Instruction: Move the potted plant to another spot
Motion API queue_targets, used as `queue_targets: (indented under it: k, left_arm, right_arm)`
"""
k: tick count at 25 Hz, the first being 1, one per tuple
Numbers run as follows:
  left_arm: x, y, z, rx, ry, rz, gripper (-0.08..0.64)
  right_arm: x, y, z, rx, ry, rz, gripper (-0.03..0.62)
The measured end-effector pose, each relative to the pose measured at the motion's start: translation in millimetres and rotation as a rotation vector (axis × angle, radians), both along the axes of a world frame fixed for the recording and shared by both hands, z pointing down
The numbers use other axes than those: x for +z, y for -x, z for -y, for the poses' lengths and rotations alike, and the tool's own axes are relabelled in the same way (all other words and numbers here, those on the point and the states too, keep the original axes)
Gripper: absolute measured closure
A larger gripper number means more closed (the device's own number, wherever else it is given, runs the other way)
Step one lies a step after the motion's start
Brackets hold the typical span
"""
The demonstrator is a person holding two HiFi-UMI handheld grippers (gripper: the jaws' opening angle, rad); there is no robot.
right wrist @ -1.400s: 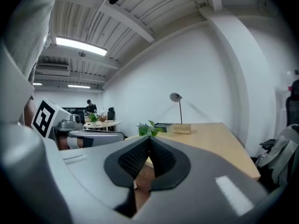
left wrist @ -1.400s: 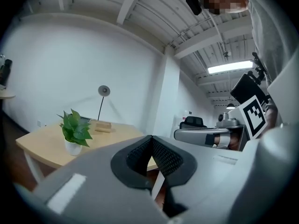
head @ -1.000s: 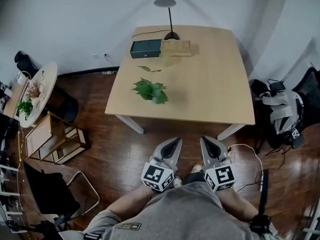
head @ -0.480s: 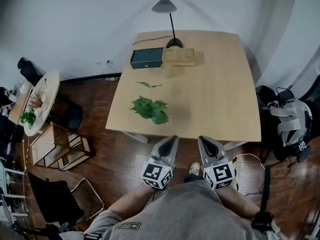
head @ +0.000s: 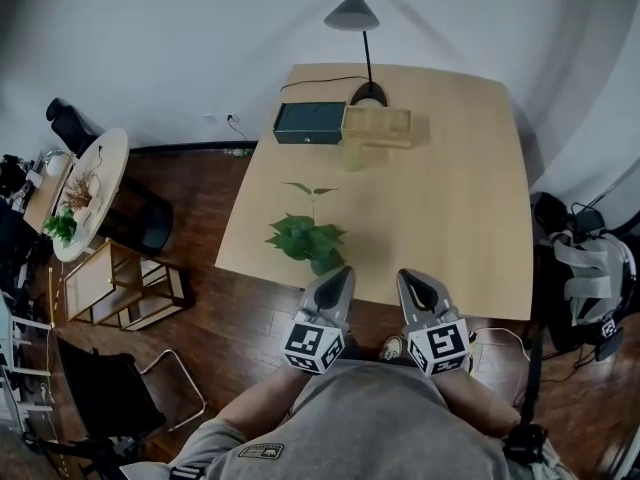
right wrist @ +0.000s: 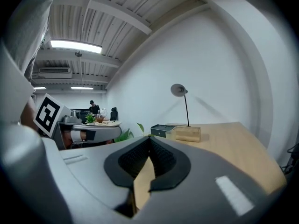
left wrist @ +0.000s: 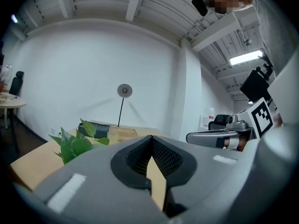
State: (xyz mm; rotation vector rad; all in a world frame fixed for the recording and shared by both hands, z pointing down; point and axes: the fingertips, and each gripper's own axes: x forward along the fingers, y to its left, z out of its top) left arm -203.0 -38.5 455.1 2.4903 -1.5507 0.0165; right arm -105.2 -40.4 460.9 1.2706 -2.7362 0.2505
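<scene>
potted plant near the table's front left edge, left tongs closer

potted plant (head: pixel 307 240) stands on the wooden table (head: pixel 450 218), by the near edge and toward its left side. it is well apart from the dark box (head: pixel 310 123), wooden block (head: pixel 377 126) and lamp (head: pixel 368 93) at the far edge. its pot is hidden under the leaves. one thin stalk rises above the clump, so its long axis reads as upright.

left gripper (head: pixel 342 276): jaws clenched tip to tip, nothing between them. right gripper (head: pixel 410 283): the same, clamped and empty. both sit side by side at the near table edge, pointing roughly level across it.

key relation: the plant lies ahead of the left gripper and a little to its left. in the head view the leaf edge is just beside that tip, though i cannot tell whether they touch. the right gripper is farther off, with the left one between it and the plant. judgement: the jaws must part before either can take the pot, and the left needs a swing leftward to line up.

views compared: the head view gives the layout but no heights. the left gripper view shows the leaves (left wrist: pixel 74 143) left of the jaw line, above the jaw body, pot masked. the right gripper view shows only a few leaf tips (right wrist: pixel 125 135) past its own jaw.
</scene>
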Motion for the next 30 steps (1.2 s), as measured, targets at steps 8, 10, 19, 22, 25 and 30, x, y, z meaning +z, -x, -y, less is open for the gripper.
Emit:
queue_targets:
  k: [8, 10, 19, 22, 25, 30]
  left_arm:
    - [15, 30, 35, 0.022, 0.049, 0.004, 0.566]
    - [15, 35, 43, 0.037, 0.052, -0.001, 0.566]
    - [37, 51, 43, 0.059, 0.105, 0.006, 0.566]
    - [59, 61, 31, 0.028, 0.144, 0.030, 0.566]
    - [87, 75, 21, -0.010, 0.184, 0.068, 0.566]
    - [120, 97, 10, -0.047, 0.207, 0.143, 0.566]
  right_arm:
    - [12, 31, 39, 0.022, 0.038, -0.011, 0.588]
    - [13, 39, 47, 0.026, 0.040, -0.018, 0.588]
    - [46, 60, 67, 0.013, 0.099, -0.075, 0.588]
    - [70, 66, 69, -0.010, 0.132, -0.107, 0.588]
    - [94, 75, 71, -0.038, 0.166, -0.133, 0.588]
    - [130, 96, 70, -0.117, 0.208, -0.178, 0.586]
